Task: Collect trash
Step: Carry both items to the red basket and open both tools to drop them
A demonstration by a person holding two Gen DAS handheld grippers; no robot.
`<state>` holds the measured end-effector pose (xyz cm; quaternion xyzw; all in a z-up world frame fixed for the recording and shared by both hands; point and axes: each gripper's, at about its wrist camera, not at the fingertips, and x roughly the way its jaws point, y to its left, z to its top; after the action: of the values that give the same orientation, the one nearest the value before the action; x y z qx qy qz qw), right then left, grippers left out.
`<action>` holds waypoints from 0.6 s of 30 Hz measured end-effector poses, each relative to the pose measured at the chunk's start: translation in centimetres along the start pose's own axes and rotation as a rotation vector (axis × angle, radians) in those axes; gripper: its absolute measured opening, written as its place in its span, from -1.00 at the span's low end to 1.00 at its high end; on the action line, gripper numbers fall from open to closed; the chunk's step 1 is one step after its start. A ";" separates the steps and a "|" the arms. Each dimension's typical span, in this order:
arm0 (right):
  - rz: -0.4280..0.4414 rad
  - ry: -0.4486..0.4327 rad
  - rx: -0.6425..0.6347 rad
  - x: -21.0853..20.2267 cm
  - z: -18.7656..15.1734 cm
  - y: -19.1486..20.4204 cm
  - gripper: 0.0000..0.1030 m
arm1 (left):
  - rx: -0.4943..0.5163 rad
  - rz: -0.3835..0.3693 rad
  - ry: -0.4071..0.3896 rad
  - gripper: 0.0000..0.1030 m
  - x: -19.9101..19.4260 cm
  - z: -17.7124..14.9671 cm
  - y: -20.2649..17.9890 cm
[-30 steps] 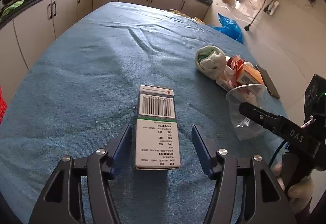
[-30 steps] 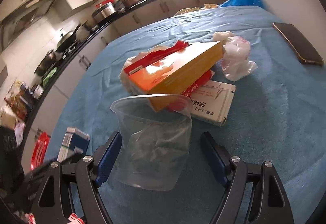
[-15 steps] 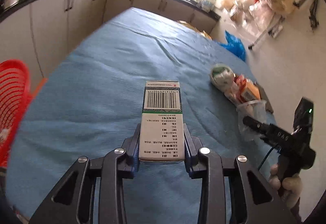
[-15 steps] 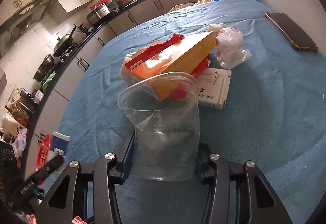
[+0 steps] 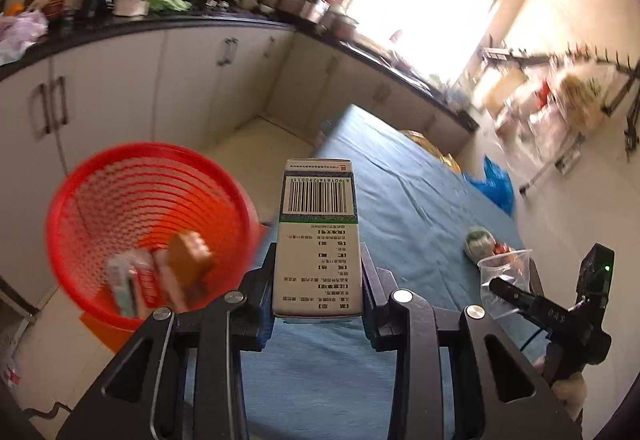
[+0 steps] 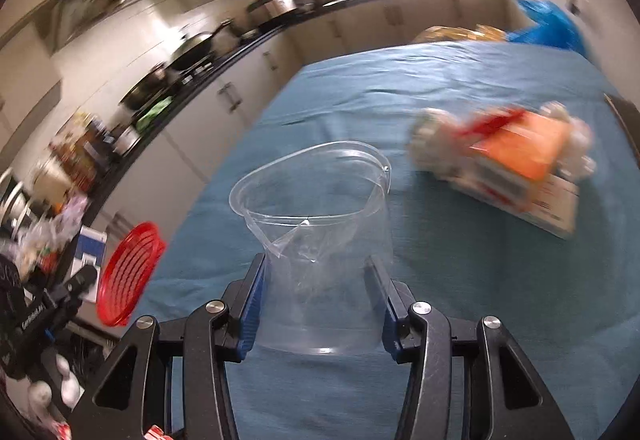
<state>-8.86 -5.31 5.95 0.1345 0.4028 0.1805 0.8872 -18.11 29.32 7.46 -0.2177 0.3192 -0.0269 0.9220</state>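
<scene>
Cardboard first: one white carton (image 5: 318, 240), barcode end pointing away, is clamped between the pads of the left tongs (image 5: 318, 290), whose jaws have just closed in on its sides; it hangs in the air above the near left edge of the worktop (image 5: 400, 199), which is covered in blue cloth. Just beyond that edge, down on the floor, stands one red basket (image 5: 100, 199), and inside it I count roughly three or four bits of rubbish, too blurred to name. The right tongs (image 6: 316, 294) have likewise just closed and now squeeze one clear plastic cup (image 6: 316, 224), its rim bent out of round and a crumpled film inside it; the cup is held above the cloth. One heap of trash (image 6: 504, 159) lies toward the right edge of the worktop: an orange box on top of a flat white carton, with red wrapping and pale crumpled plastic around it, all smeared so the number of pieces cannot be settled. One dark flat thing at the far right edge is cut off by the picture's border. One blue bag (image 6: 548, 23) sits past the far corner. Pans and pots line the kitchen counter behind, too hazy to count.
</scene>
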 end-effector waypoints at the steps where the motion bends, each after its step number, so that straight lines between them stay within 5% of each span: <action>1: 0.009 0.003 -0.023 0.3 -0.1 1.0 0.02 | -0.015 0.010 -0.012 -0.36 -0.5 0.2 1.0; 18: 0.270 0.153 -0.318 11.5 0.2 21.2 0.03 | -0.170 0.120 -0.052 -0.35 -2.3 1.5 11.1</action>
<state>-6.19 18.69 6.55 0.0315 0.4136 0.3684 0.8320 -20.01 40.34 5.15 -0.2763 0.3089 0.0610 0.9081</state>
